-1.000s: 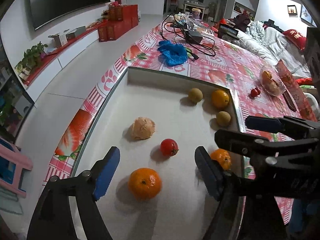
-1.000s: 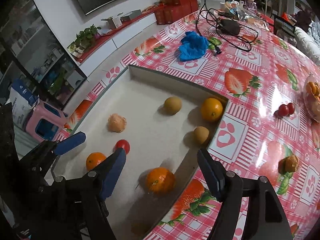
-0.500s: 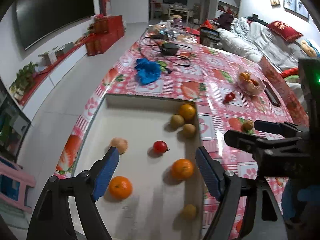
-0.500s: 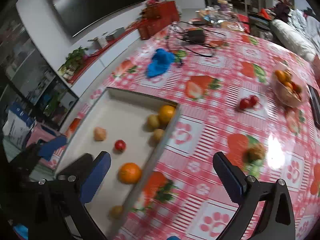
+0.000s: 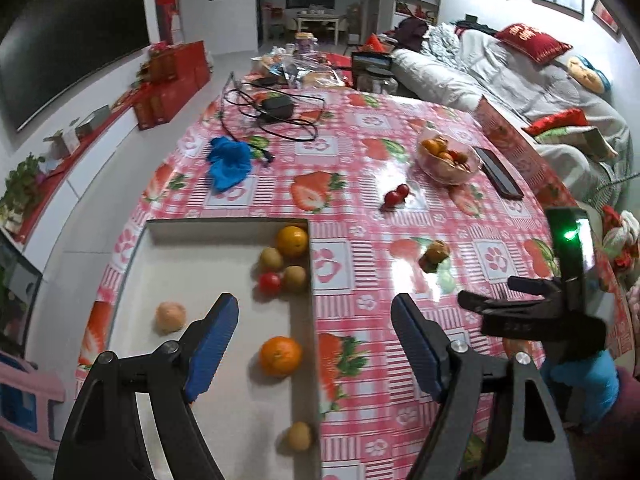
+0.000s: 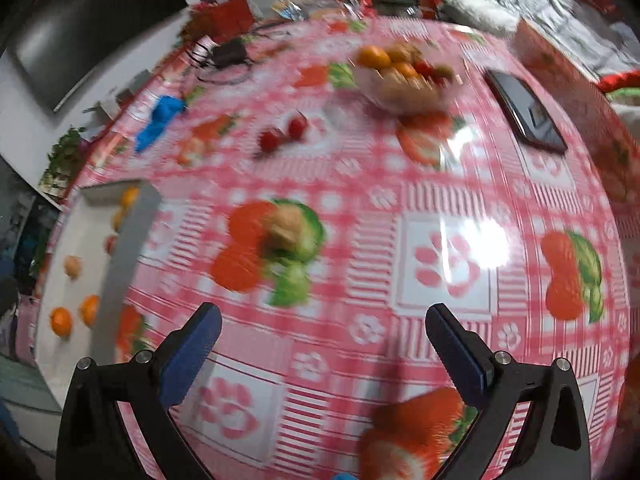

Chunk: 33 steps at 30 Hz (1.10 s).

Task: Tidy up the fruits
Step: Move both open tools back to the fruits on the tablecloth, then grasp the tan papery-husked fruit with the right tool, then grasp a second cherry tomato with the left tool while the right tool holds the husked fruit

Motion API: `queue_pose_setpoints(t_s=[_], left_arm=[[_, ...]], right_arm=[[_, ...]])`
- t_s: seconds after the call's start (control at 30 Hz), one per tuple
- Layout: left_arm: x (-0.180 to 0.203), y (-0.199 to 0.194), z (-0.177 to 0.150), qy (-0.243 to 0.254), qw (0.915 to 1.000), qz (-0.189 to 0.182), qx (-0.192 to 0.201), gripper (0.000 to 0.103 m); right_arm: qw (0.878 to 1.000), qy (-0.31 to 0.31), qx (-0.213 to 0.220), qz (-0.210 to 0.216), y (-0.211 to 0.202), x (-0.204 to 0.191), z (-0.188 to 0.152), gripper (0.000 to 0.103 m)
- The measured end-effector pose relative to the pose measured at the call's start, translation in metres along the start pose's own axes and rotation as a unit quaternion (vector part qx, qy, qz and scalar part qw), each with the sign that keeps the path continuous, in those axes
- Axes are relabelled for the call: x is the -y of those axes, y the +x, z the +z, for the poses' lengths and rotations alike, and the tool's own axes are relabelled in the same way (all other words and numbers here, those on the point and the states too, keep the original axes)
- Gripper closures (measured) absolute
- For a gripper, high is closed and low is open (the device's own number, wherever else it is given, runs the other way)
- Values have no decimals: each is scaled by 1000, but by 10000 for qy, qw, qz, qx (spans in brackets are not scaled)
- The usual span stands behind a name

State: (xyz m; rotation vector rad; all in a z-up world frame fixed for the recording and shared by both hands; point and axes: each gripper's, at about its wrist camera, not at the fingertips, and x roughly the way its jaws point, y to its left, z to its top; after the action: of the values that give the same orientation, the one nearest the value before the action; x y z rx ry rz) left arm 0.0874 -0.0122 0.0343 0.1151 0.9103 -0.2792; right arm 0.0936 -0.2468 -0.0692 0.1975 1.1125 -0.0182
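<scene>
A shallow white tray sits at one edge of a tabletop covered in a pink strawberry-print cloth. Inside it lie two oranges, three small brown fruits, a red tomato and a pale peeled fruit.

A moment ago both grippers hovered low over the tray. Now the right gripper has swung away across the cloth, its jaws just opened to their widest with nothing between them. It faces a lone brownish fruit lying on the cloth, well apart from the tray.

The left gripper has lifted back; its jaws are spread and empty above the tray's near wall.

Two small red fruits and a clear bowl of fruit also wait farther off. The stray brown fruit looks like the next pickup.
</scene>
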Motion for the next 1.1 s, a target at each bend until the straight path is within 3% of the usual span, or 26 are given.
queue_pose_setpoints(t_s=[0.17, 0.4, 0.53, 0.6, 0.63, 0.67, 0.83, 1.1], left_arm=[[14, 9, 1, 120, 9999, -20, -121, 21], [18, 12, 18, 214, 9996, 9, -161, 21], [25, 15, 41, 347, 9993, 81, -78, 21], [33, 21, 54, 430, 9991, 50, -42, 21], [38, 26, 58, 482, 9988, 15, -35, 21], [42, 31, 62, 524, 9986, -13, -37, 21], [71, 77, 81, 743, 9972, -66, -104, 21], [104, 168, 87, 936, 9942, -20, -534, 21]], right_arm=[[9994, -253, 24, -220, 13, -10, 0, 0], [9987, -386, 303, -125, 30, -30, 25, 3], [9973, -490, 507, -209, 34, -37, 38, 48], [9972, -484, 539, -172, 35, -35, 42, 60], [9972, -484, 559, -103, 34, -31, 42, 74], [9973, -453, 571, -38, 33, -27, 41, 77], [9972, -73, 638, 376, 18, 14, 29, 77], [9958, 361, 736, 408, -11, 64, -6, 77]])
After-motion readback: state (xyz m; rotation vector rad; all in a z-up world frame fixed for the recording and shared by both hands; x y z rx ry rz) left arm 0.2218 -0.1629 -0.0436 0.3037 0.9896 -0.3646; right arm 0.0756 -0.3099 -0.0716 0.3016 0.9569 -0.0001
